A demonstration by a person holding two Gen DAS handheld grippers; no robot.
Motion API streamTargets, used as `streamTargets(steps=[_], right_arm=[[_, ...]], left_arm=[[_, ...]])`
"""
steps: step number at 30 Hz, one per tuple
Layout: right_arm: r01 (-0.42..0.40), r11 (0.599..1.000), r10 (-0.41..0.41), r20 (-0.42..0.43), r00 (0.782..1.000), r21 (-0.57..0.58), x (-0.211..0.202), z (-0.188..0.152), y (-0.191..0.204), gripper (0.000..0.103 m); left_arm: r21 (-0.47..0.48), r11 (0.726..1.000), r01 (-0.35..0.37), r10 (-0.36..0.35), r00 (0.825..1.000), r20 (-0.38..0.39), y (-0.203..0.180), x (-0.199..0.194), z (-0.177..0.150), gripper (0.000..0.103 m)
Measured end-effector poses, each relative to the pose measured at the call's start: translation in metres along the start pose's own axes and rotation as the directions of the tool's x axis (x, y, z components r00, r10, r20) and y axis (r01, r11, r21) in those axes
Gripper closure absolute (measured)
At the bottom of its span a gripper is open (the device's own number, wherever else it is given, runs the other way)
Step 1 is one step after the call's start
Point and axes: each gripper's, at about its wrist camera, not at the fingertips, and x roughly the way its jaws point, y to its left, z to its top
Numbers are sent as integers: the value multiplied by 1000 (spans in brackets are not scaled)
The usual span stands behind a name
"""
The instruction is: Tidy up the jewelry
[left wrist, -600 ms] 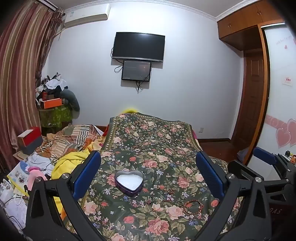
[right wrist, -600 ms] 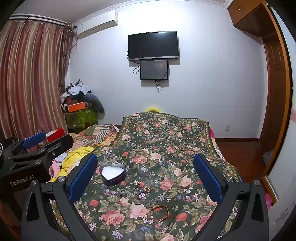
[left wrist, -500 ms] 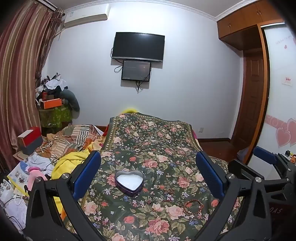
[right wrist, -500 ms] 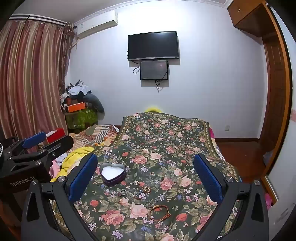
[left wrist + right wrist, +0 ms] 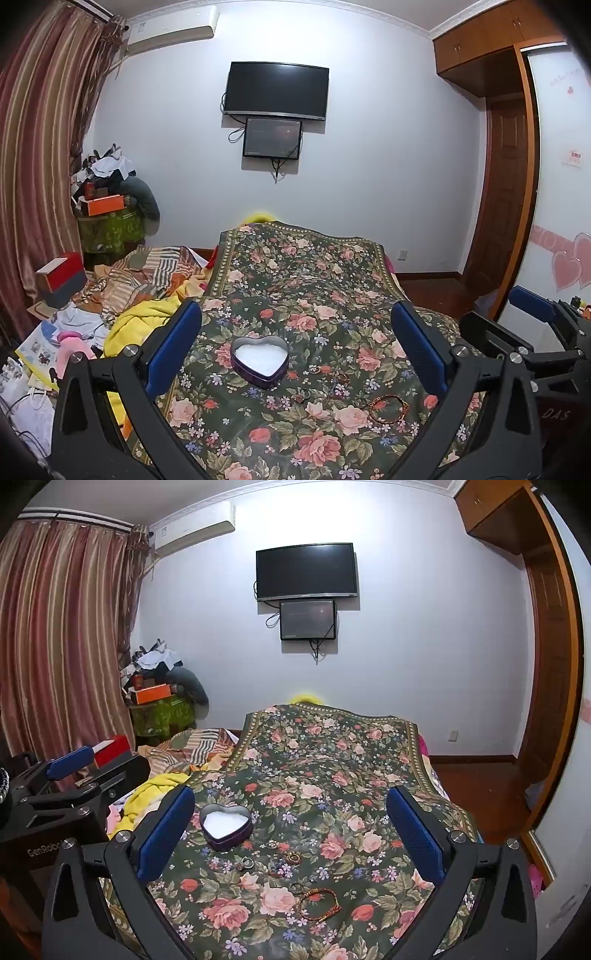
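Left wrist view: the left gripper (image 5: 295, 347) has its jaws spread wide, with nothing between them, and it is held level above the near end of the floral bedspread (image 5: 303, 280), pointing toward the far wall. Between its blue pads (image 5: 173, 347) lies one heart-shaped tin (image 5: 259, 360), open, with a white lining. To the right of the tin are several small rings (image 5: 314, 369), too small to count surely, and further right, nearer to the camera, one braided bracelet (image 5: 388, 408). The right gripper (image 5: 290, 830) also has its jaws wide apart and holds nothing; it is held beside the left one, in the same direction. In its view the tin stands near the left pad, about five rings lie right of the tin, and the bracelet lies nearest to the camera.
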Motion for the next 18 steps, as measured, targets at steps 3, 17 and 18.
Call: streamTargets(steps=[3, 17, 18], right_arm=[[-1, 1000, 1, 0, 1000, -1, 1, 0, 1, 0], [-2, 1000, 2, -1, 1000, -1, 1, 0, 2, 0], [-3, 1000, 3, -1, 1000, -2, 1, 1, 2, 0]], left_arm=[[-6, 1000, 0, 0, 1000, -1, 2, 0, -1, 0], [-11, 1000, -6, 6, 1000, -9, 4, 3, 0, 0], [-12, 1000, -7, 7, 1000, -9, 5, 3, 0, 0]])
